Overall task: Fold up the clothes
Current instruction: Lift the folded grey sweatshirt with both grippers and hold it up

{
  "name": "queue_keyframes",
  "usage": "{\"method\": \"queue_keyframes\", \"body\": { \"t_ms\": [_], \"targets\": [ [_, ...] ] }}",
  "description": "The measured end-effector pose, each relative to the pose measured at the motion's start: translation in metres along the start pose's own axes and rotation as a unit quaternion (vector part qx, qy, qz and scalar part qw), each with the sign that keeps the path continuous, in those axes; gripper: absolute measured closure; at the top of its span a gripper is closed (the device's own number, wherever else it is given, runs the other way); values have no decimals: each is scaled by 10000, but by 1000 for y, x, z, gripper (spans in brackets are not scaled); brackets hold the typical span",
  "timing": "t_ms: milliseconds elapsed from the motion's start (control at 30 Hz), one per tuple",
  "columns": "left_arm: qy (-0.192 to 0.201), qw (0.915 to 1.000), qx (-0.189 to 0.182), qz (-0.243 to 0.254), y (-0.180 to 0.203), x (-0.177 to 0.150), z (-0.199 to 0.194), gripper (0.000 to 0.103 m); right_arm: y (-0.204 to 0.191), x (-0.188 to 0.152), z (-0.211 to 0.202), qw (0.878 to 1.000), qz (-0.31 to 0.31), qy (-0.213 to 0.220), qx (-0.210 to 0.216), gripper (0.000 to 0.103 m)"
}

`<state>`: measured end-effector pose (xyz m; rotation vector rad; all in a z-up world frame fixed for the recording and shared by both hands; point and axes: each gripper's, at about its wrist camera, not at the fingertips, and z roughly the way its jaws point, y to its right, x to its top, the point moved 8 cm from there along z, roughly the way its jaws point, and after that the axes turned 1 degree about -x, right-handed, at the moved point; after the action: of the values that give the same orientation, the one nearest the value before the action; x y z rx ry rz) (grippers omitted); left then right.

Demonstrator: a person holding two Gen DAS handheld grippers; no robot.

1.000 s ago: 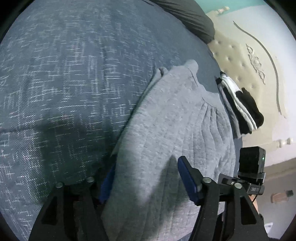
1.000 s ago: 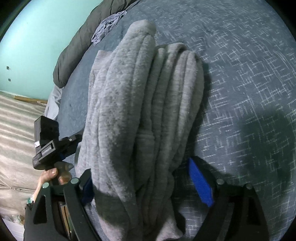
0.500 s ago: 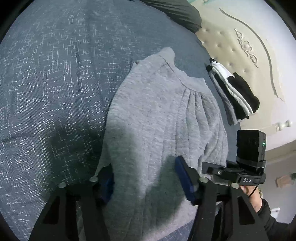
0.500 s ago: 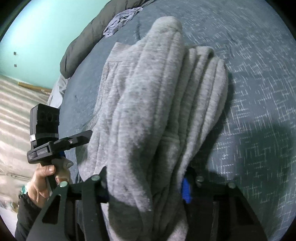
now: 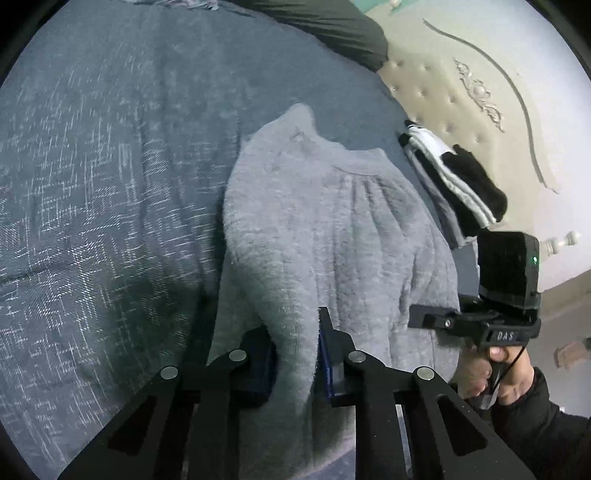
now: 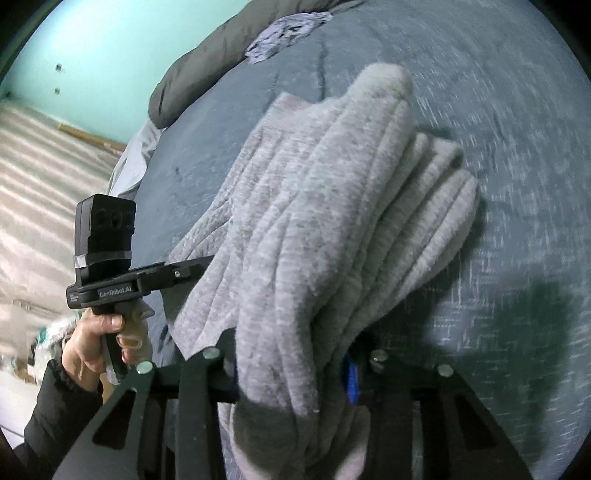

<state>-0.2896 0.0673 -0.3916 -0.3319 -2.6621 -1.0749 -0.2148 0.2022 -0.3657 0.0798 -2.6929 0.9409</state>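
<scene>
A grey fleece garment [image 5: 332,236] lies bunched on the dark blue bedspread [image 5: 103,155]. My left gripper [image 5: 295,354] is shut on a fold of its near edge, cloth pinched between the blue pads. In the right wrist view the same grey garment [image 6: 325,221] hangs in thick folded layers, its far end resting on the bedspread [image 6: 517,110]. My right gripper [image 6: 291,365] is shut on that bundle, its pads mostly buried in fabric. Each view shows the other gripper, held in a hand at the garment's side.
A folded black, white and grey garment [image 5: 454,184] lies by the padded cream headboard [image 5: 480,92]. A dark grey duvet [image 6: 207,74] rolls along the bed's far edge, with a crumpled lilac cloth [image 6: 284,33] near it. A teal wall [image 6: 92,48] stands behind.
Both grippers went from open around the grey garment to shut on it. The garment has been lifted and drawn toward me, bunching up.
</scene>
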Motion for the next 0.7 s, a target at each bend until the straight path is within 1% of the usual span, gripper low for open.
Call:
{"method": "queue_keyframes", "body": {
  "t_ms": [133, 233, 333, 367, 433, 500, 533, 567, 600, 633, 667, 700],
  "targets": [
    [51, 9999, -118, -35, 15, -10, -3, 83, -7, 7, -20, 9998, -173, -46, 56, 65],
    [80, 9997, -228, -78, 29, -20, -3, 83, -7, 9, -31, 9992, -330, -220, -7, 65],
    [-3, 9993, -278, -261, 27, -34, 12, 83, 7, 7, -37, 9983, -396, -382, -183, 65],
    [-21, 9993, -226, -301, 25, -35, 17, 83, 13, 6, -38, 9980, -388, -432, -230, 66],
    [-54, 9992, -106, -376, 22, -38, 26, 83, 25, 1, -35, 9982, -299, -463, -216, 66],
    [-86, 9989, -152, -427, 18, -38, 31, 80, 36, -3, -32, 9986, -170, -472, -196, 65],
    [-102, 9988, -178, -452, 16, -37, 33, 76, 41, -6, -30, 9987, -84, -465, -185, 63],
    [-117, 9986, -205, -477, 14, -37, 36, 68, 42, -6, -27, 9989, -24, -434, -200, 58],
    [-133, 9984, -231, -502, 12, -37, 38, 62, 43, -6, -24, 9990, 33, -402, -218, 57],
    [-149, 9982, -258, -527, 10, -36, 41, 51, 44, -7, -22, 9990, 91, -369, -235, 54],
    [-165, 9979, -284, -552, 8, -36, 43, 48, 46, -7, -19, 9989, 121, -356, -291, 45],
    [-181, 9977, -311, -577, 6, -36, 46, 48, 48, -7, -16, 9987, 150, -344, -350, 42]
  ]
}}
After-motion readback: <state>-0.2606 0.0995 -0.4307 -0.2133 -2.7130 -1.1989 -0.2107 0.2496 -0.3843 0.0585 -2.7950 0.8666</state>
